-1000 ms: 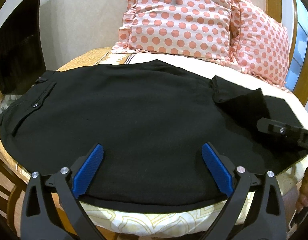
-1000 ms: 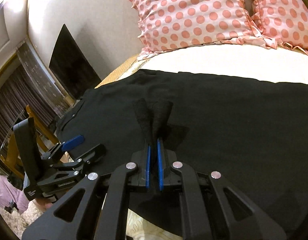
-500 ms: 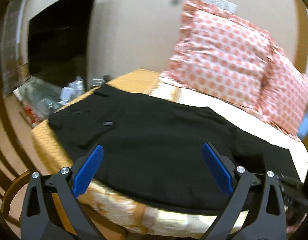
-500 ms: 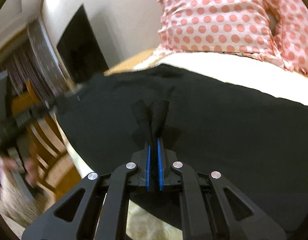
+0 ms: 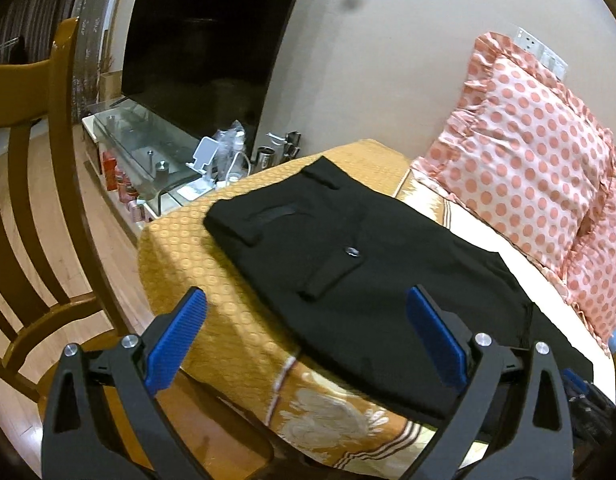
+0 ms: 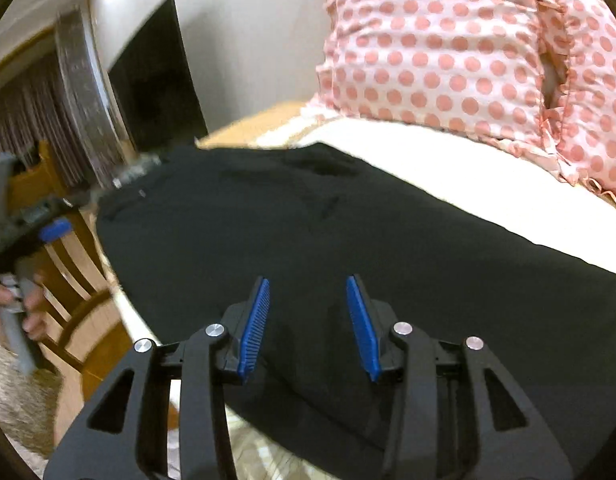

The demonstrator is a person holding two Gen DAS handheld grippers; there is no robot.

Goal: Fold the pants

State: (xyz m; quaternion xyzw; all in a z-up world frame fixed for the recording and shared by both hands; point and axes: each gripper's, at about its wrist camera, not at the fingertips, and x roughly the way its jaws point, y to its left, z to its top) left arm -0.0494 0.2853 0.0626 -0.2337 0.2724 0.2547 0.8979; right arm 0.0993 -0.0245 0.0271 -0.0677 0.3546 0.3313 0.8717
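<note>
Two sets of tongs are in our hands above a bed. We hold the left tongs with their blue pads spread wide and nothing between them, over the corner where the black pants lie flat on the orange-patterned cover. From this view the waistband end of the pants points toward the far corner, with a buttoned pocket flap facing up. Our right tongs hover low over the pants; their jaws are opening, and the cloth lies under the gap, pinched by neither pad. Pink dotted pillows rest at the head of the bed, beyond the pants. Off the bed's left edge in the right view, blurred, a hand grips the handle of the left tongs beside a wooden chair.
</note>
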